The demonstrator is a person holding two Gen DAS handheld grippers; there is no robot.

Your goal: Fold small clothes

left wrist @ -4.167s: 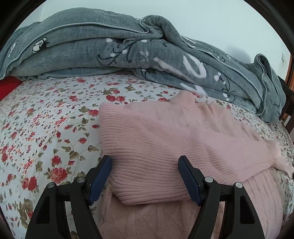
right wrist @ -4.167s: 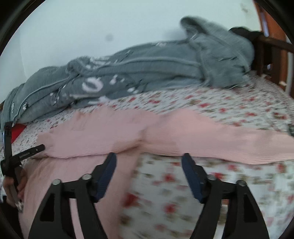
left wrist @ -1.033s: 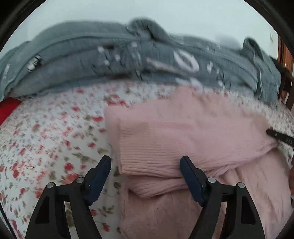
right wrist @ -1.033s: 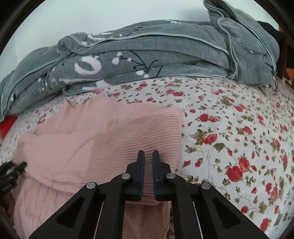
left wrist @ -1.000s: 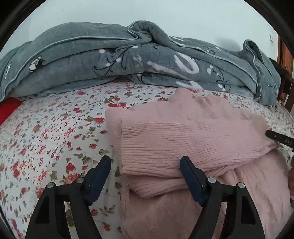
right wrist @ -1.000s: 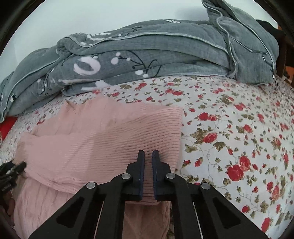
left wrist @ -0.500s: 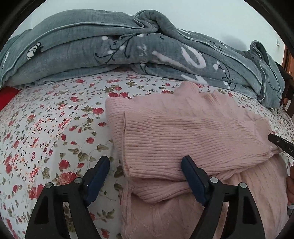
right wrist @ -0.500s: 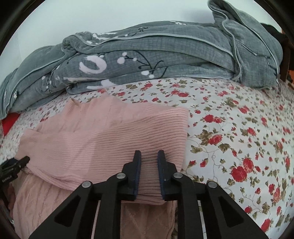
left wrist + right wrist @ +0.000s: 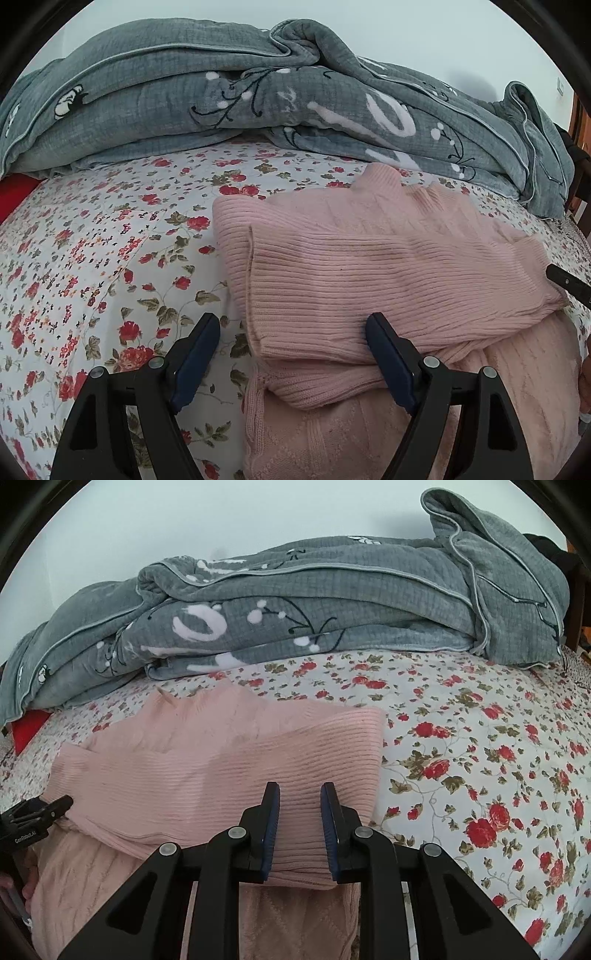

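A pink ribbed sweater point(image 9: 369, 273) lies on the flowered bed sheet point(image 9: 92, 258), both sleeves folded across its chest. It also shows in the right wrist view point(image 9: 221, 771). My left gripper point(image 9: 291, 332) is open and empty, its jaws straddling the near left edge of the folded sleeves. My right gripper point(image 9: 299, 794) is partly open, with a narrow gap between its jaws, just above the cuff end of the top sleeve point(image 9: 354, 746). It holds nothing. The right gripper's tip shows at the right edge of the left wrist view point(image 9: 565, 282).
A bulky grey quilt point(image 9: 258, 99) is piled along the back of the bed against the wall, also in the right wrist view point(image 9: 332, 602). A red item point(image 9: 14, 192) lies at the far left. A wooden bed frame point(image 9: 576, 602) stands at the right.
My right gripper has opened from shut on the sleeve cuff to a narrow gap, letting the sleeve lie. Both grippers have drawn slightly back and up. The sweater lies as before.
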